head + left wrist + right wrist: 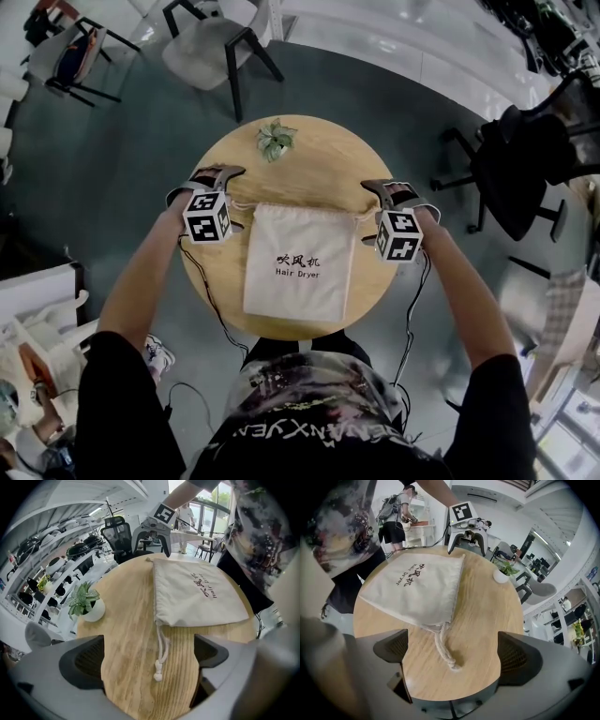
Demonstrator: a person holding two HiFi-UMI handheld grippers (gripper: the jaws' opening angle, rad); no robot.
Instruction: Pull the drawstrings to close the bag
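Two drawstrings (162,650) (441,643), half hidden overhead, lie between spread hand-held grippers (150,667) (451,660).

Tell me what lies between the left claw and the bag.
Only the drawstring: it runs from the bag across the wooden table, its knotted end lying ungripped between the jaws of the open left claw. The left gripper view shows this.

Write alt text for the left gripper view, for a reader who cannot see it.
The left gripper, jaws open, frames the knotted end of a white drawstring lying untouched on a round wooden table. The cord leads to a flat cream bag, with the right gripper at its far corner and a small potted plant nearby.
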